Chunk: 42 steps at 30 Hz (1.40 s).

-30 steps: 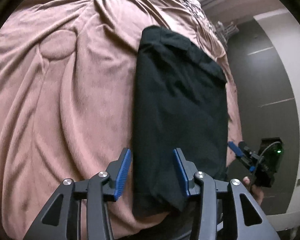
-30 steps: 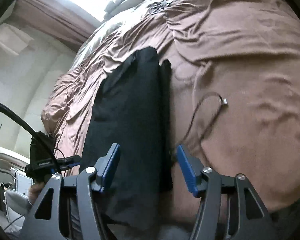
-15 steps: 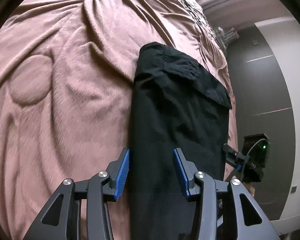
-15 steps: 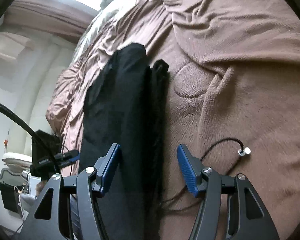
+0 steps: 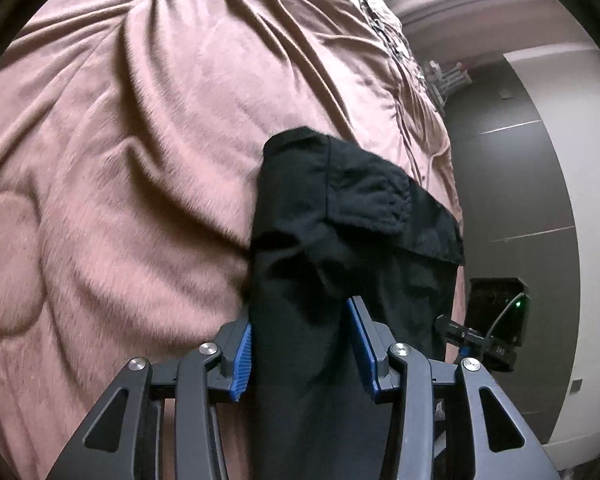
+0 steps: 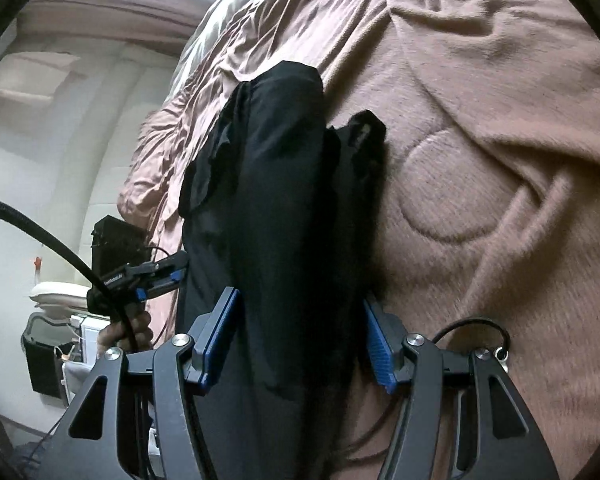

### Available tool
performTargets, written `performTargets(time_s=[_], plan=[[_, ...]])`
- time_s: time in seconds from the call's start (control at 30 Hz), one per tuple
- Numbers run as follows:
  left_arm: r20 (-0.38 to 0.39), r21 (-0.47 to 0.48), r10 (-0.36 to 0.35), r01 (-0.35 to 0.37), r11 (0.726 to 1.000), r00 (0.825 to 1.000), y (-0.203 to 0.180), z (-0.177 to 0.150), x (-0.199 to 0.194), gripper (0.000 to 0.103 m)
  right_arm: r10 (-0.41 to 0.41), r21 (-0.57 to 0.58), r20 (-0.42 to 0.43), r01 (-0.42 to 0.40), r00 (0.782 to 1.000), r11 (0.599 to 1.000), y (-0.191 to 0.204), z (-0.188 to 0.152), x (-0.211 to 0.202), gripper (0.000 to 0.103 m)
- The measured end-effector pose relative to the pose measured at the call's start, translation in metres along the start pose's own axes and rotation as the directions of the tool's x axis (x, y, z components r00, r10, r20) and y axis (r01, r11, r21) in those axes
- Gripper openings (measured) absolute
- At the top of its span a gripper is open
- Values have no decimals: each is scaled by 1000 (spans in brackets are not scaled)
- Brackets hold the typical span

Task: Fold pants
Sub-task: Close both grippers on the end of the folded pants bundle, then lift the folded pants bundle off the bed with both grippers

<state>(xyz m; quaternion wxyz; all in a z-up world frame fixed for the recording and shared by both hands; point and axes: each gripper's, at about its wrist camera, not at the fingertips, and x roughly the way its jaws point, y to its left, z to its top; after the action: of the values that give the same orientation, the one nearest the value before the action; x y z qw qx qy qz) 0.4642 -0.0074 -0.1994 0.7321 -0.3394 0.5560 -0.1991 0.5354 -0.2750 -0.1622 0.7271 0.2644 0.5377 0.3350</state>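
The black pants (image 5: 352,248) lie folded lengthwise in a long strip on the pink-brown bedspread (image 5: 140,160), near the bed's edge. My left gripper (image 5: 300,344) is open, and the near end of the pants runs between its blue pads (image 5: 242,356). In the right wrist view the pants (image 6: 284,200) likewise run between the open fingers of my right gripper (image 6: 298,344). A loose fold of cloth (image 6: 364,136) sticks out on the right side. Each gripper shows in the other's view, the right (image 5: 460,336) and the left (image 6: 152,274).
A thin black cable with a metal plug (image 6: 500,354) lies on the bedspread by the right gripper. The bed's edge drops to a grey floor (image 5: 520,200). A white stool and a dark bin (image 6: 48,344) stand beside the bed.
Both grippers have moved forward along the pants, so the cloth now sits between their open fingers. The far end of the pants has bunched up and looks closer.
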Motion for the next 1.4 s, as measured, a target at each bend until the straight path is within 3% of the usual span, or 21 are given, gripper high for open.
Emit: performTargets(time_s=[0.1, 0.2, 0.27, 0.43, 0.87, 1.4], plan=[[9, 5, -8, 8, 1000, 1000, -1, 5, 4, 45, 7, -23, 0, -7, 1000, 1000, 5, 8, 14, 55], [13, 16, -11, 11, 1000, 1000, -3, 9, 6, 36, 6, -21, 11, -6, 1000, 1000, 3, 8, 17, 50], [19, 32, -13, 12, 999, 1000, -8, 8, 4, 30, 7, -18, 34, -7, 999, 1000, 3, 5, 12, 36], [41, 78, -25, 22, 997, 999, -27, 3, -9, 19, -5, -92, 102, 14, 995, 996, 27, -9, 5, 22], [108, 173, -101, 81, 982, 989, -75, -18, -53, 16, -9, -191, 206, 49, 979, 980, 69, -40, -20, 18], [170, 314, -192, 131, 940, 967, -157, -67, -112, 16, -18, -310, 360, 138, 933, 941, 109, -102, -122, 18]])
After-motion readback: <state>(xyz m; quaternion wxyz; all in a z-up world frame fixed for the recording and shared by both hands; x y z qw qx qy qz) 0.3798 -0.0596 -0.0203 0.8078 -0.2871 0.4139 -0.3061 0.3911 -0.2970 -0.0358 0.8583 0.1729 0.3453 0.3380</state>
